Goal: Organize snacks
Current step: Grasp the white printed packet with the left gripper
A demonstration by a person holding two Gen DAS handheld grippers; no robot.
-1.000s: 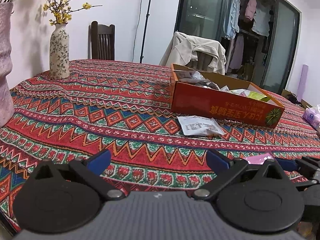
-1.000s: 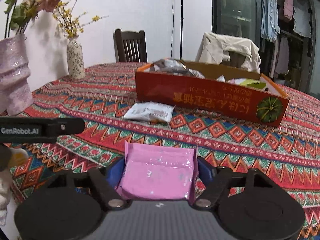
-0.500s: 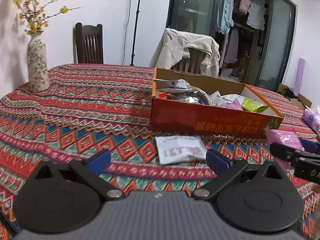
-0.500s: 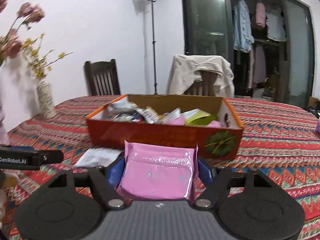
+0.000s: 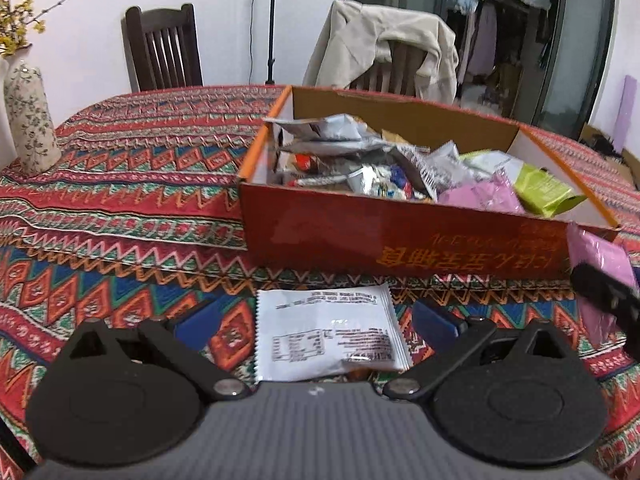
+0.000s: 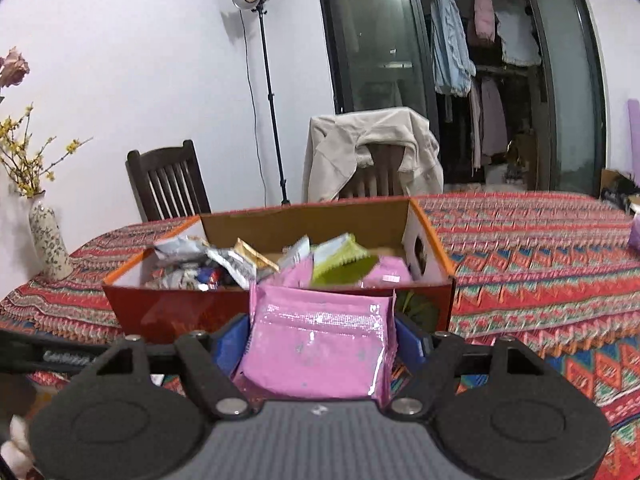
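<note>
An open orange cardboard box (image 5: 400,236) (image 6: 168,308) holds several snack packets, silver, green and pink. On the patterned cloth in front of it lies a white packet (image 5: 328,336), between the spread blue fingers of my left gripper (image 5: 316,320), which is open and not touching it. My right gripper (image 6: 320,336) is shut on a pink packet (image 6: 316,344), held up just before the box's near wall. That pink packet (image 5: 596,264) and a right finger show at the right edge of the left wrist view.
A patterned vase (image 5: 30,128) (image 6: 48,240) with yellow flowers stands at the table's far left. Two chairs (image 5: 164,48) (image 6: 372,152) stand behind the table, one draped with a beige jacket. A light stand (image 6: 260,80) is by the wall.
Both grippers have moved closer to the box. The white packet now lies between the left fingers. The right gripper has carried the pink packet up to the box's front.
</note>
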